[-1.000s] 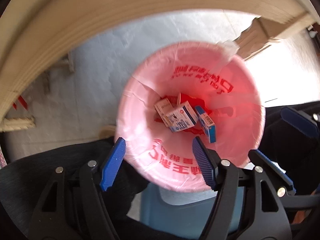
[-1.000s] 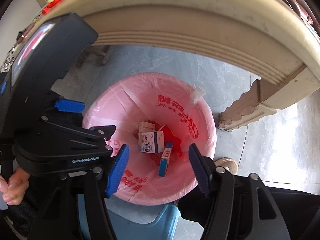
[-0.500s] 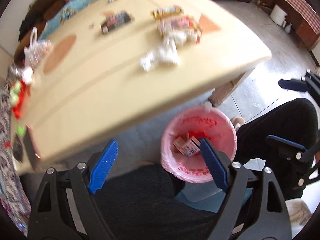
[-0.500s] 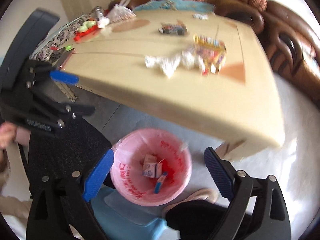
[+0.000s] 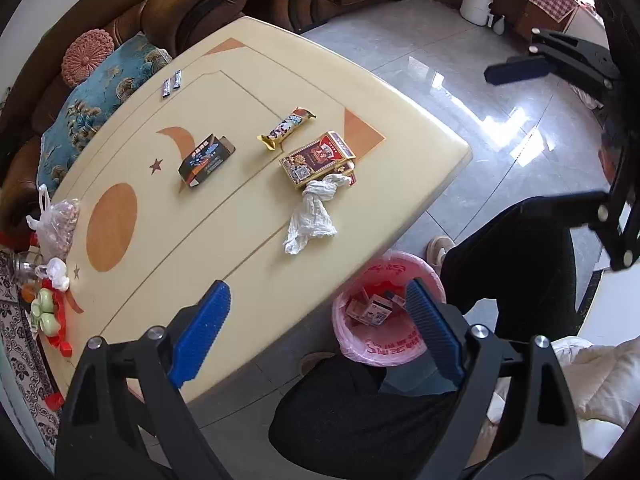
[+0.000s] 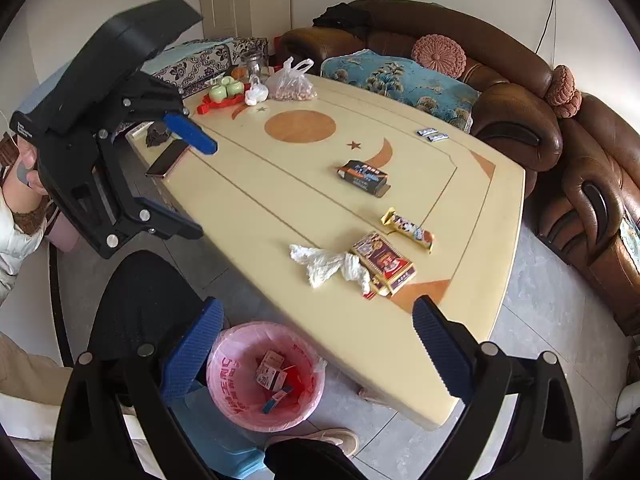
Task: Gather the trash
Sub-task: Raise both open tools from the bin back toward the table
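Lifting clear of the pink-lined round trash bin (image 6: 244, 396), your left tool (image 5: 316, 332) is opening, nothing between its jaws; your right tool (image 6: 316, 352) stands spread and empty. Boxes now lie inside the bin; above it, on the cream desk (image 6: 280, 208), the crumpled white tissue (image 6: 326, 262) waits.
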Available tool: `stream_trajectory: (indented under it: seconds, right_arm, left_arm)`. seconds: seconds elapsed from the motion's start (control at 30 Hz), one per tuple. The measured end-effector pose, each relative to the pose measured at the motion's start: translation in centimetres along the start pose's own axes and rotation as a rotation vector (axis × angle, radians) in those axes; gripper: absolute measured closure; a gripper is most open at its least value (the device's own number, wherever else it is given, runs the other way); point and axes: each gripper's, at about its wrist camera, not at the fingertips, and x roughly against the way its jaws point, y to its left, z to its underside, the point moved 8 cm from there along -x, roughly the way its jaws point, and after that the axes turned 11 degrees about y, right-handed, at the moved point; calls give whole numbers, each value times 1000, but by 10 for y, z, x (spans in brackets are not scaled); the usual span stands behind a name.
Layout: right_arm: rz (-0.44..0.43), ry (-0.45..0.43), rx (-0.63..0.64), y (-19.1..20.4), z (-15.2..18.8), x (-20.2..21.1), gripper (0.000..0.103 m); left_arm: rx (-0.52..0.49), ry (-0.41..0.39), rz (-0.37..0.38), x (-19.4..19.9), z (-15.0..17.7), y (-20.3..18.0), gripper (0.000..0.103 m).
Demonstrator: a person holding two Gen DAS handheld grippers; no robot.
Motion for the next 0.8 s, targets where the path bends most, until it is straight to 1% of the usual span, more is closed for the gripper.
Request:
stream_trajectory:
  seconds: [0.03, 0.13, 0.2, 0.27, 0.37, 0.5, 0.57, 0.8]
  right_arm:
    - [4, -9, -6, -8, -5, 3, 10]
    - [20, -21, -19, -32, -20, 8, 10]
    - [28, -21, -11, -46, -30, 10, 10]
    - [33, -24, -9, -57, -38, 8, 10]
    - [27, -16, -11, -71, -48, -2, 10]
    - [30, 18, 8, -81, -53, -26, 10]
    - [24, 47, 16, -84, -54, -43, 10]
    - [-11, 134, 33, -92, -51, -104, 10]
  left_arm:
    - [-4, 6, -14, 0, -4, 6, 16]
    - [-22, 30, -14, -7, -12, 13, 16]
    - [-39, 49, -39, -16, -20, 16, 16]
    - [-51, 68, -50, -25, -26, 18, 16]
    - [-68, 96, -46, -42, -33, 18, 16]
    - [-86, 119, -51, -63, -44, 16, 16]
    - [-86, 124, -24, -76, -50, 14, 16]
    - [-125, 204, -4, -131, -65, 3, 16]
